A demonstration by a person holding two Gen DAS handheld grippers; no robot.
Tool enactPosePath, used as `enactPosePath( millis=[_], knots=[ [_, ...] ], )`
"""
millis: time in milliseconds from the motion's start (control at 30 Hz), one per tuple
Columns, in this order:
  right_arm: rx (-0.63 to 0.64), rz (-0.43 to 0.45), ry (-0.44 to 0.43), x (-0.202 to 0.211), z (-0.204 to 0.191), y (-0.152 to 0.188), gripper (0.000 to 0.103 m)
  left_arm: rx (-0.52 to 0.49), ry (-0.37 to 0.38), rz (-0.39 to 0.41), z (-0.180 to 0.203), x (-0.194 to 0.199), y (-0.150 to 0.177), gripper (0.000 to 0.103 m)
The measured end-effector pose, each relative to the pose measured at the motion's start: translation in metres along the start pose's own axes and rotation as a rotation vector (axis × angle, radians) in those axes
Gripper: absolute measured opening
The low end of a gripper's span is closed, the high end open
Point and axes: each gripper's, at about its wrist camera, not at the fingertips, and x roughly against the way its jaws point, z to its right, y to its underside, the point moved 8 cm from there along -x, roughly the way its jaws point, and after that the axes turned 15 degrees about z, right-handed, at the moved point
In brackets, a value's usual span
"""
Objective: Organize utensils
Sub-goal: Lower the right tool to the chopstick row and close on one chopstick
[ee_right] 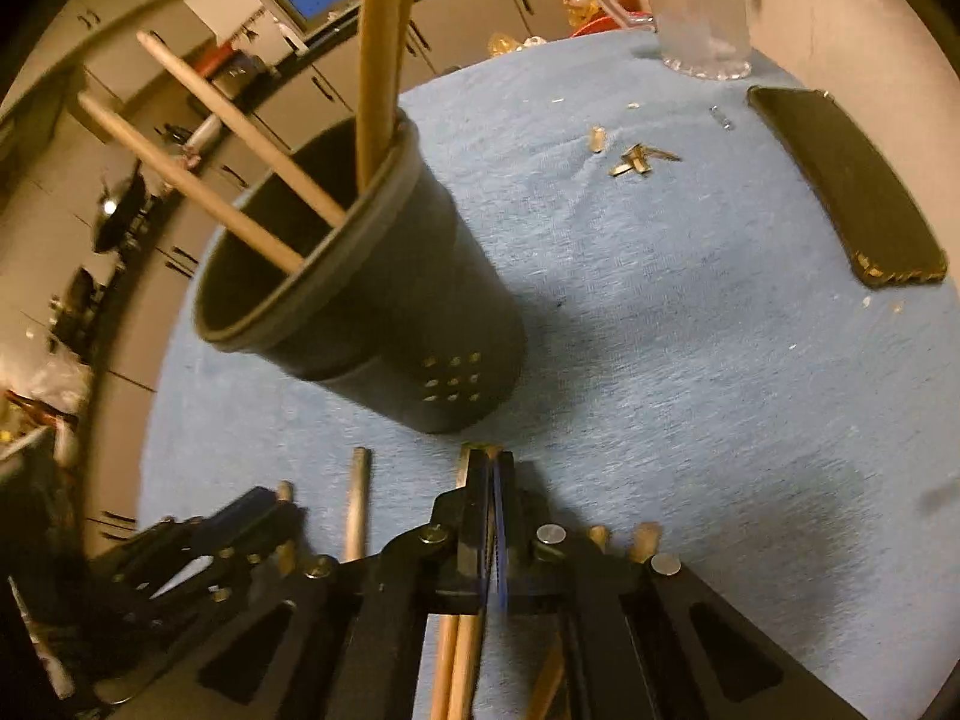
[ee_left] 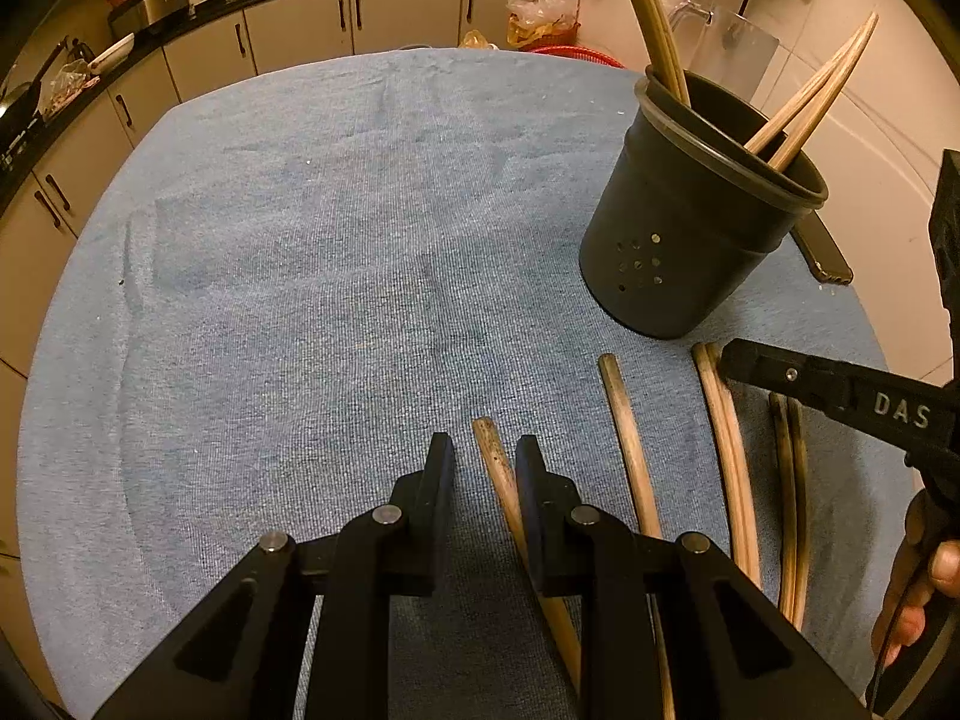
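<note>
A black utensil holder [ee_left: 690,216] stands on the blue cloth and holds several wooden chopsticks [ee_left: 810,96]. It also shows in the right wrist view [ee_right: 384,312]. More chopsticks lie flat on the cloth in front of it. My left gripper [ee_left: 483,450] is open, its fingers either side of one lying chopstick [ee_left: 501,474]. My right gripper [ee_right: 492,468] has its jaws together, low over a pair of lying chopsticks [ee_right: 459,654]; it shows at the right of the left wrist view [ee_left: 729,360], over a pale pair [ee_left: 729,450]. Whether it grips them I cannot tell.
A dark phone [ee_right: 846,192] lies on the cloth at the right. A clear glass jug [ee_right: 702,6] stands at the far edge. Small wood chips [ee_right: 636,159] lie scattered behind the holder. Kitchen cabinets [ee_left: 300,30] curve around beyond the table. The blue cloth [ee_left: 300,240] stretches left.
</note>
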Motion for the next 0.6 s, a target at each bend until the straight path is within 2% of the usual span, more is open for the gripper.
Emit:
enactPosePath(
  millis=[133,233,267,600],
  knots=[
    [0.001,0.007,-0.032,0.005,-0.005,-0.001,0.002,0.001,0.003,0.001,-0.001,0.000,0.000,0.022],
    [0.038,0.001,0.029,0.008,-0.001,0.007,0.003,-0.001,-0.001,0.001,0.000,0.000,0.000,0.022],
    [0.040,-0.005,0.036,0.005,-0.002,0.008,0.006,-0.002,-0.002,0.002,0.000,0.000,0.000,0.022],
    [0.011,-0.042,0.069,-0.012,0.008,0.003,0.006,0.005,0.009,0.004,0.000,0.001,-0.001,0.022]
  ],
)
